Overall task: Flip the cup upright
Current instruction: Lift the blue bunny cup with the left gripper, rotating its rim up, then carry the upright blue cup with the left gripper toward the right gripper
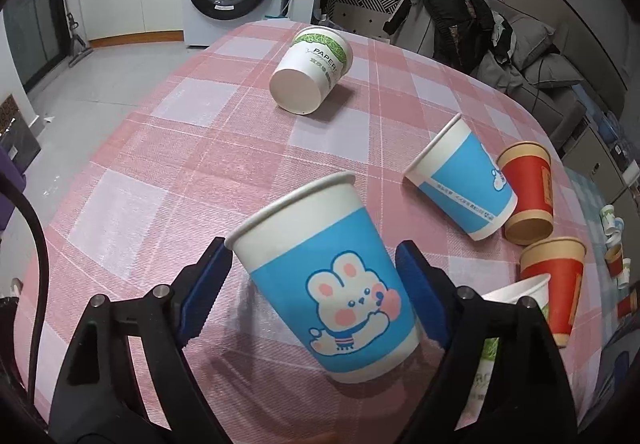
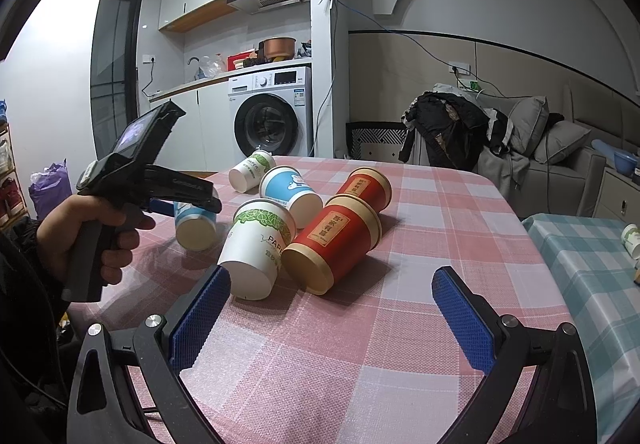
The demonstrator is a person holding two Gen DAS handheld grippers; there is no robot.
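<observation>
A blue paper cup with a rabbit picture sits tilted between the blue pads of my left gripper, mouth up and away, base near the pink checked tablecloth. The pads touch its sides. In the right wrist view the same cup shows lying in the left gripper. My right gripper is open and empty above the cloth, short of a white-and-green cup and a red cup, both on their sides.
Other cups lie on their sides: a white-green one, a second blue one, two red ones. A washing machine stands beyond the table. A second table with a teal checked cloth is at right.
</observation>
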